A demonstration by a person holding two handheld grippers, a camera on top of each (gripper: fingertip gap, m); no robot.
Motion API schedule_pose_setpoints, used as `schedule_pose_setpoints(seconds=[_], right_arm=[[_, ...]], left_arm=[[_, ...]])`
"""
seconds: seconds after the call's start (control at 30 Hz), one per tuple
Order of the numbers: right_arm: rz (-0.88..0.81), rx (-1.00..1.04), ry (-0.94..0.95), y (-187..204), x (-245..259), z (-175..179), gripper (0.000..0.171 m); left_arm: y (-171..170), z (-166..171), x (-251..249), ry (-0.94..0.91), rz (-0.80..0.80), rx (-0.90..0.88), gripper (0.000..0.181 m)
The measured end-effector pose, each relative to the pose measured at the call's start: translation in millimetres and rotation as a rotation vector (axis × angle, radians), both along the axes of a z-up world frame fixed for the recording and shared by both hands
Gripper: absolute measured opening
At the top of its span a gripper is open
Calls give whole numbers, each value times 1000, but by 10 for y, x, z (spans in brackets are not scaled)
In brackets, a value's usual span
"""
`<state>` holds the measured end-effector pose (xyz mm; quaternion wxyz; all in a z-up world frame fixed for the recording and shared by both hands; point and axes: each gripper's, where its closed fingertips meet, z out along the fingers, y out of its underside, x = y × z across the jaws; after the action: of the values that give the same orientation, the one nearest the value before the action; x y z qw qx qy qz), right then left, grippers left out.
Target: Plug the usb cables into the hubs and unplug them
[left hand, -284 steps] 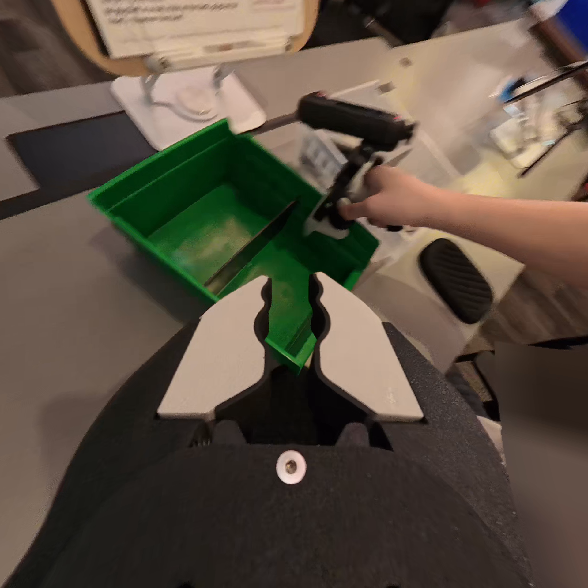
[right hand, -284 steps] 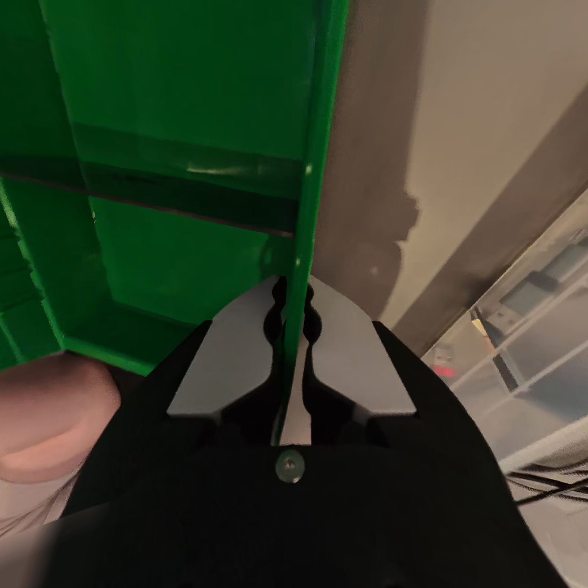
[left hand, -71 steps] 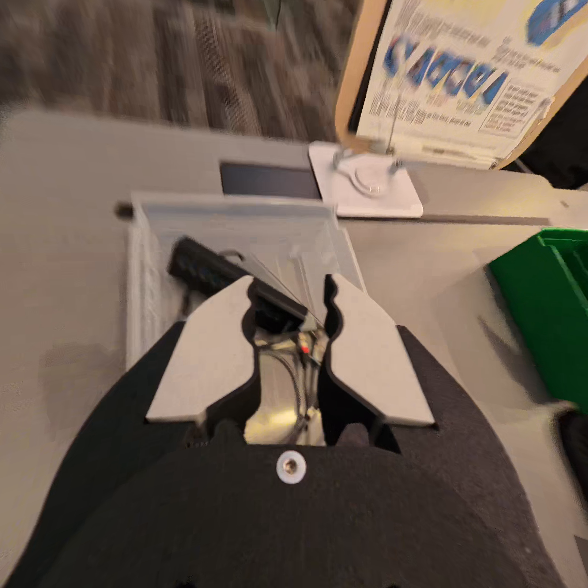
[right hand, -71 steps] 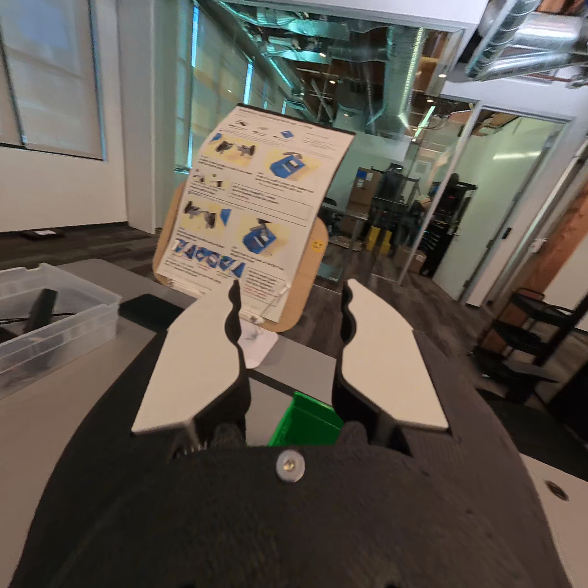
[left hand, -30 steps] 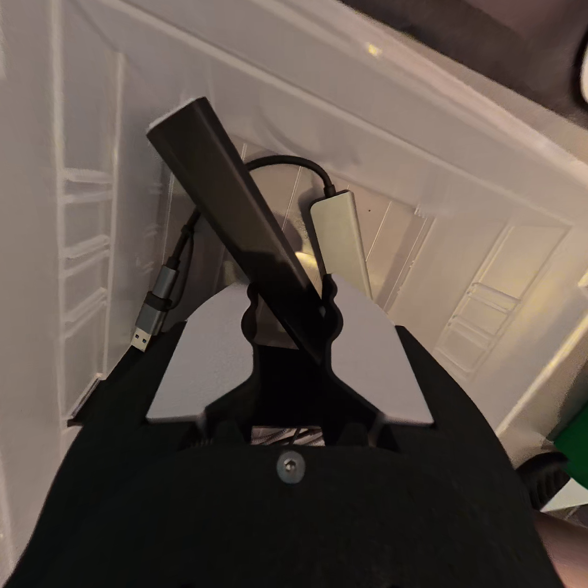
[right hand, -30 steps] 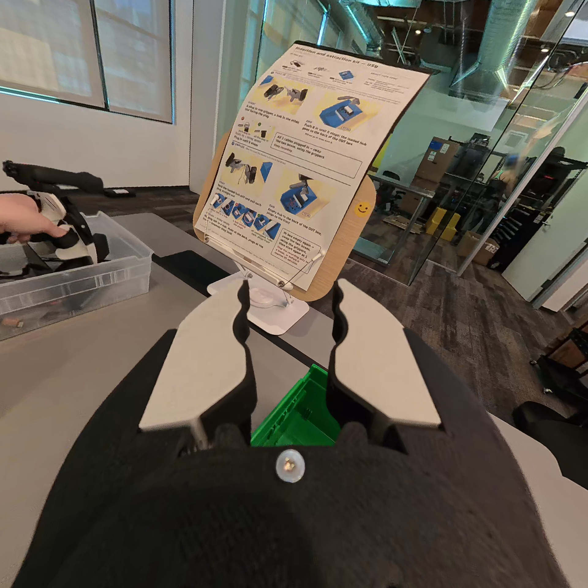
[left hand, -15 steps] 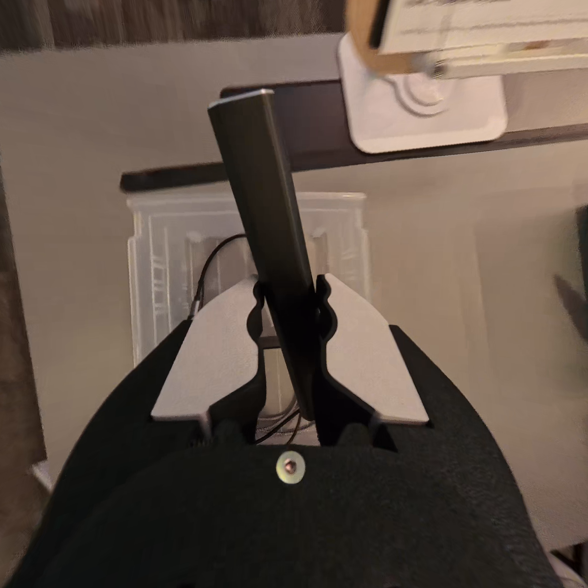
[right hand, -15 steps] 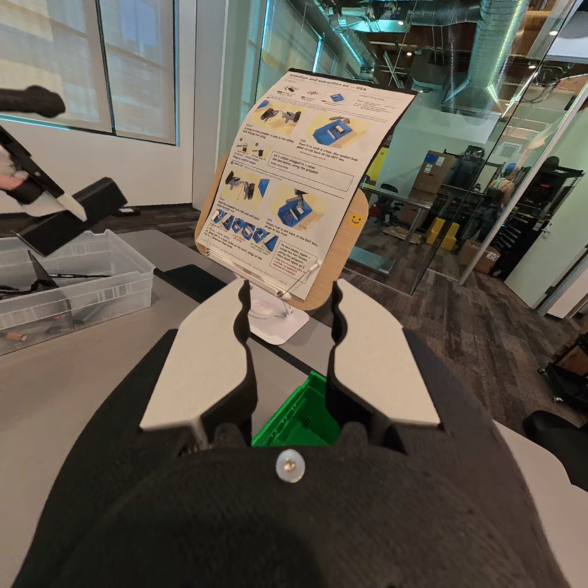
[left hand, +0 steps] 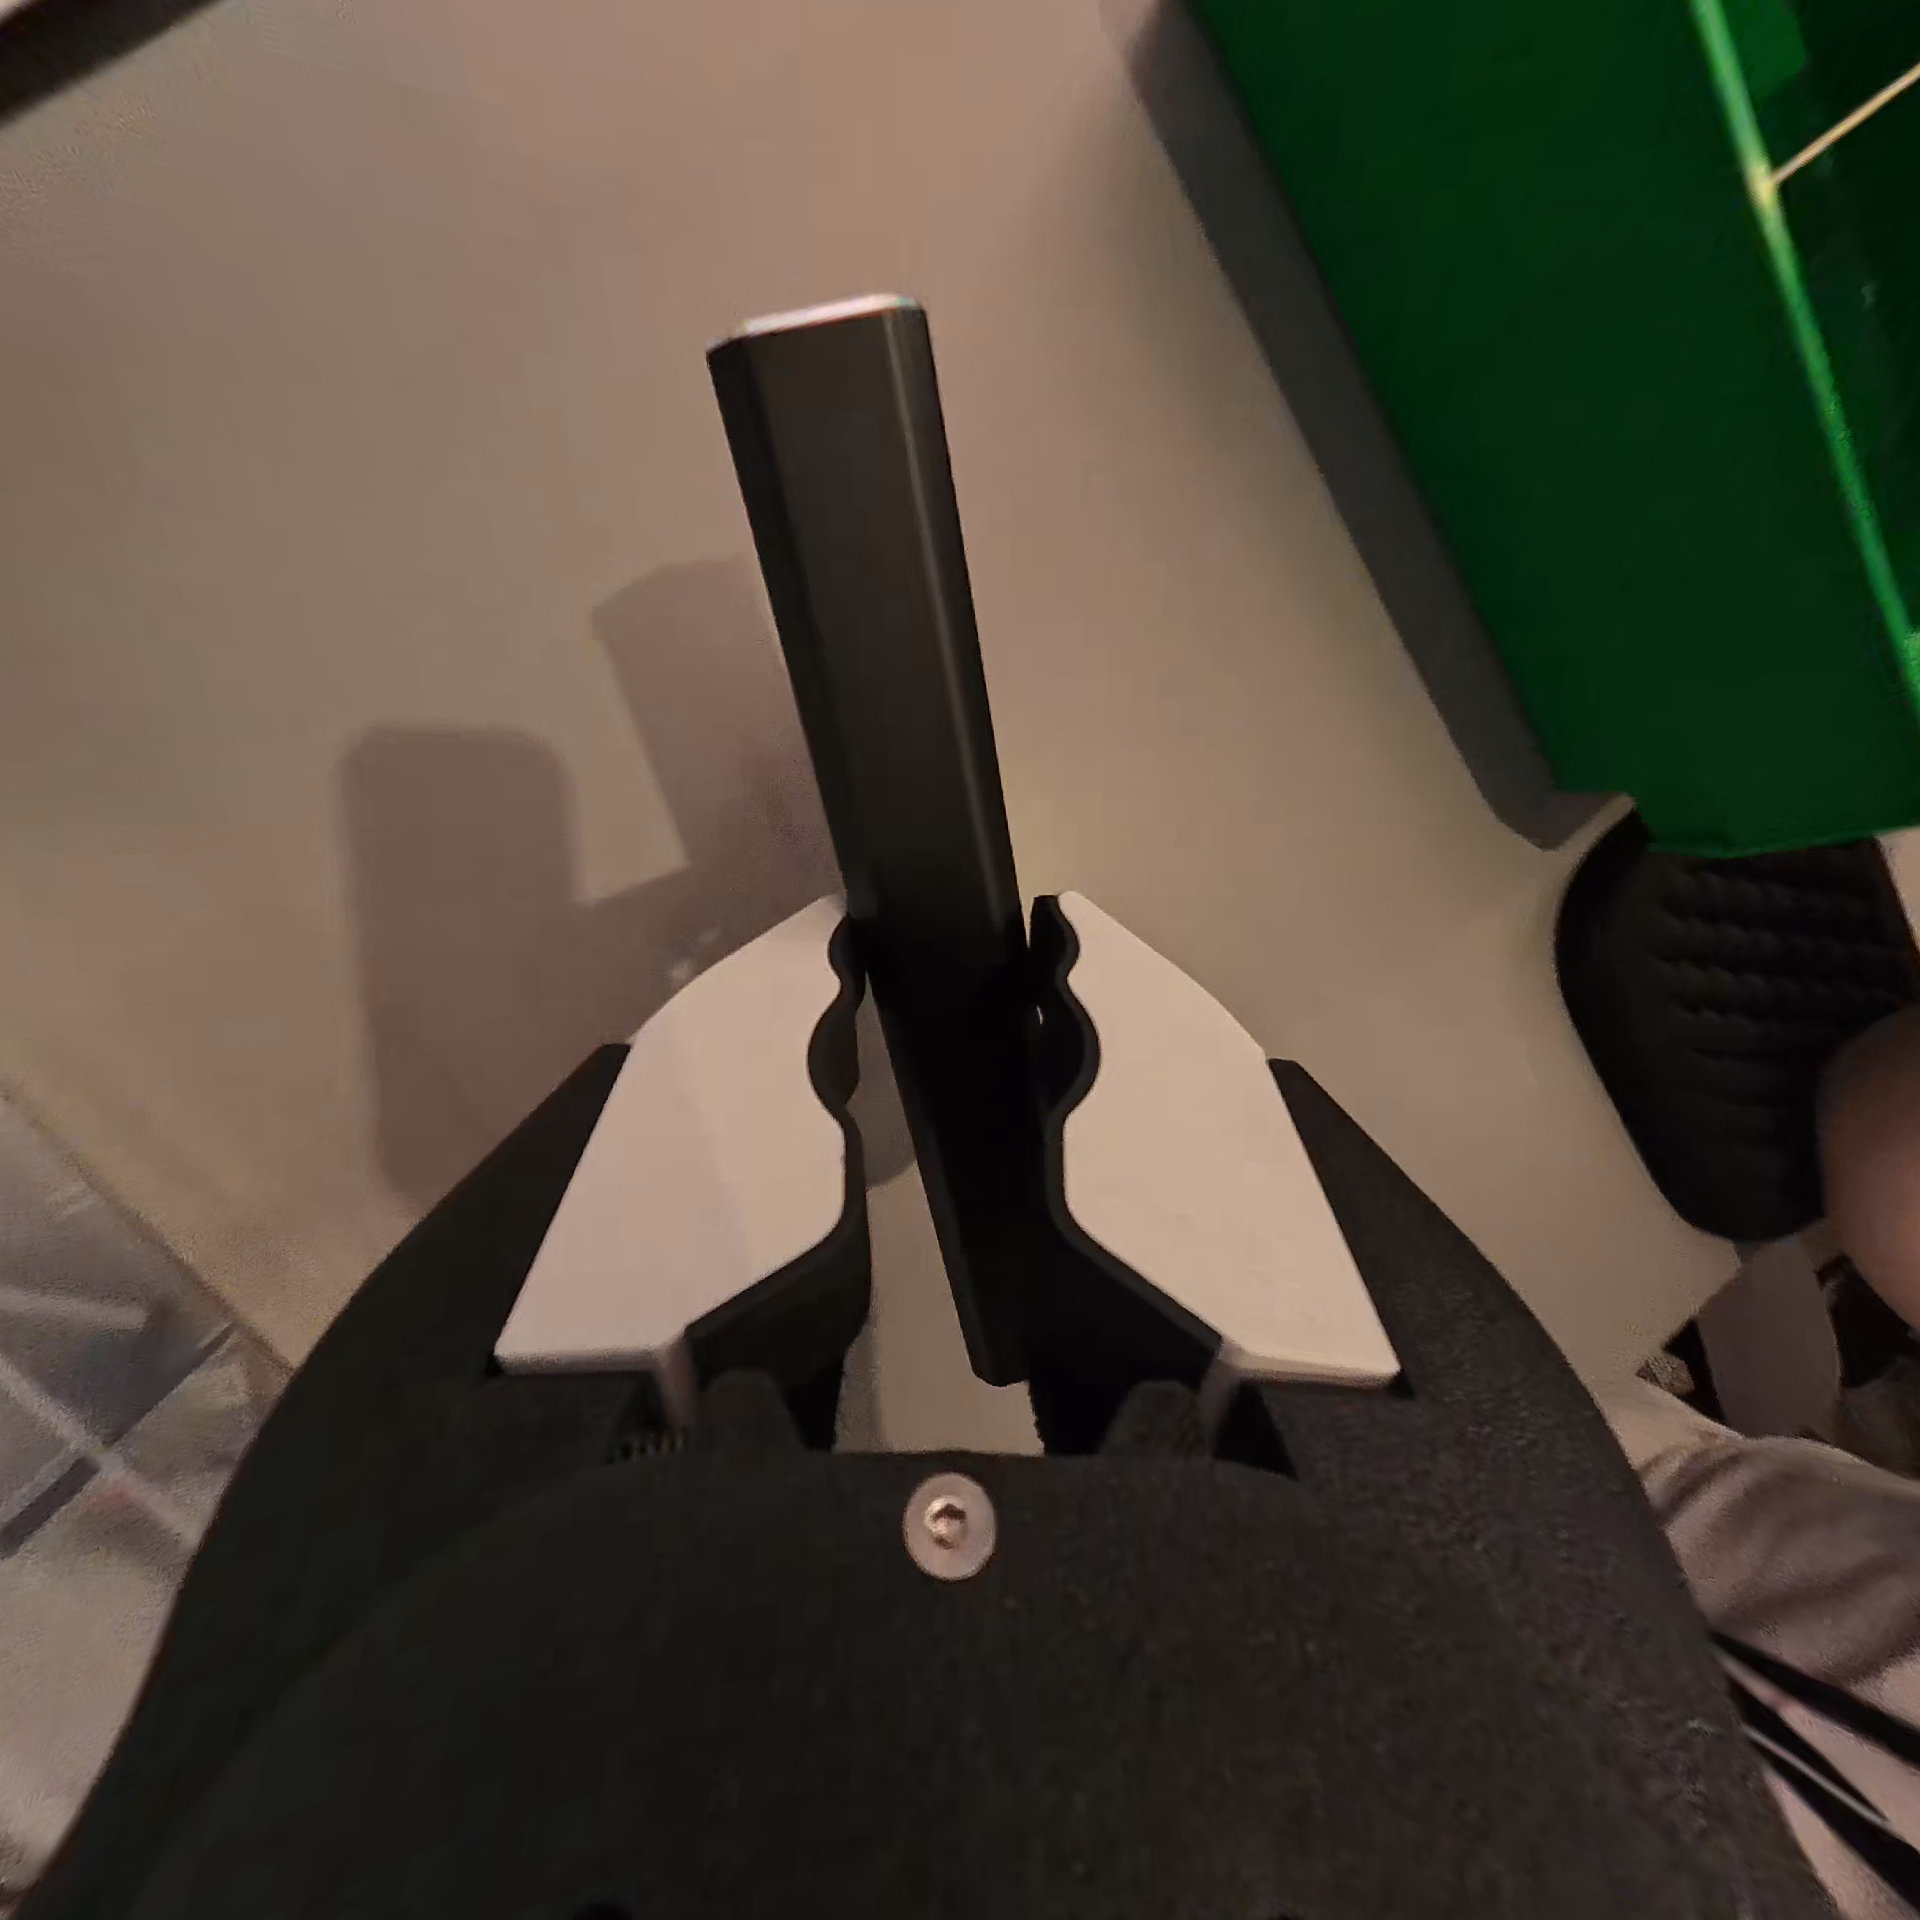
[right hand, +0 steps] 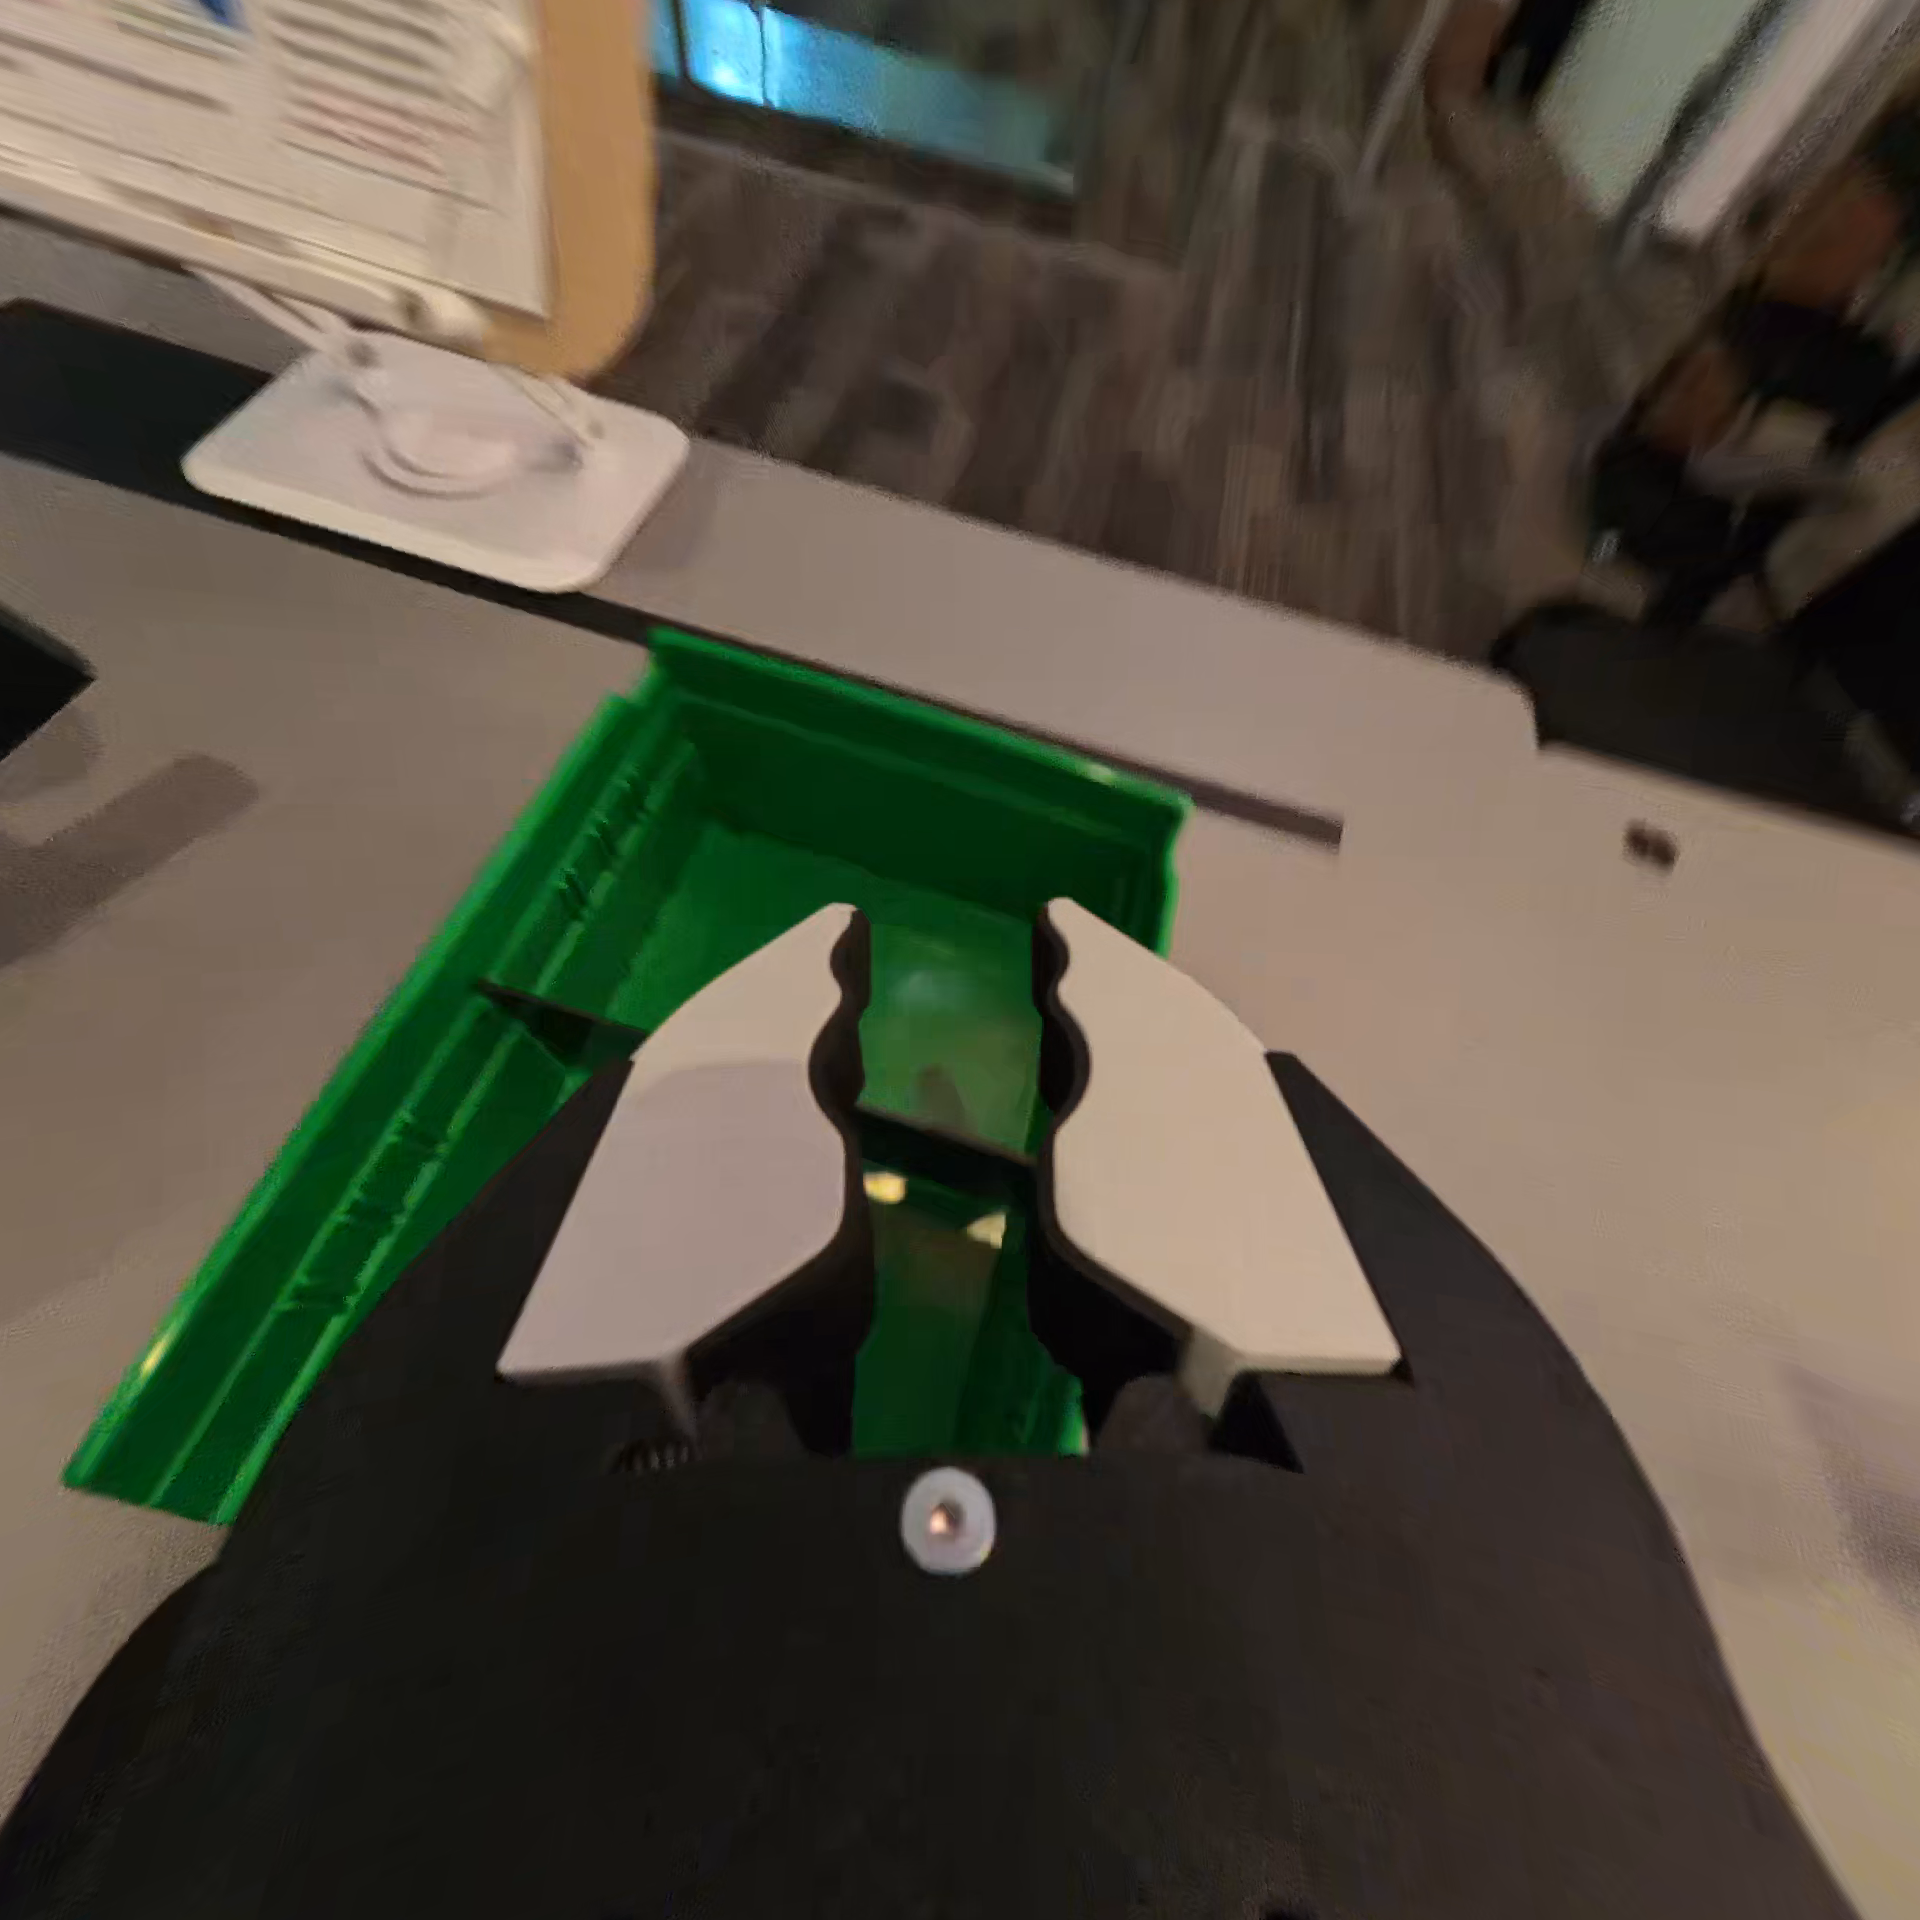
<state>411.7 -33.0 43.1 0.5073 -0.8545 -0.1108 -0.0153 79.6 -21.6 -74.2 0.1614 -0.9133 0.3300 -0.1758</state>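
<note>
My left gripper (left hand: 943, 914) is shut on a long dark grey hub (left hand: 873, 623). The hub sticks forward from the jaws above the bare grey table (left hand: 312, 416). No cable or port shows on it from here. A green bin (left hand: 1558, 364) lies at the upper right of the left wrist view. My right gripper (right hand: 948, 920) is open and empty. It hangs above the same green bin (right hand: 436, 1091), which has dividers inside. No usb cable shows in either view.
A clear plastic bin corner (left hand: 83, 1351) sits at the lower left of the left wrist view. A wooden board with an instruction sheet (right hand: 312, 135) on a white stand base (right hand: 436, 468) stands behind the green bin. The table's far edge is beyond it. The grippers' ends are close to 35 cm from one another.
My left gripper has lifted the hub out of the clear bin and carried it over the table toward the green bin. My right gripper has tilted down over the green bin.
</note>
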Motion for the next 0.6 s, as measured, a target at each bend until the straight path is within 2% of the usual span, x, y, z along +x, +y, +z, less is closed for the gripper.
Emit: schedule_pose_setpoints(seconds=[0.07, 0.17, 0.3, 0.37, 0.47, 0.53, 0.6], right_arm=[[-95, -82, 107, -87, 402, -303, 35], [-214, -245, 163, -315, 873, -821, 36], [-170, -483, 309, -567, 850, -1316, 12], [-180, -566, 369, -602, 798, -1394, 3], [-194, -543, 521, -585, 747, -1229, 4], [-153, -440, 606, -546, 699, -991, 14], [-143, -451, 562, -587, 671, -973, 27]], left_arm=[[29, -148, 75, 18, 15, -11, 30], [62, -371, 106, 92, 47, -44, 30], [61, -610, 176, 162, 108, -83, 30], [62, -684, 227, 185, 137, -108, 30], [146, -684, 279, 216, 185, -77, 30], [169, -684, 323, 220, 213, -88, 30], [197, -684, 362, 214, 251, -103, 30]])
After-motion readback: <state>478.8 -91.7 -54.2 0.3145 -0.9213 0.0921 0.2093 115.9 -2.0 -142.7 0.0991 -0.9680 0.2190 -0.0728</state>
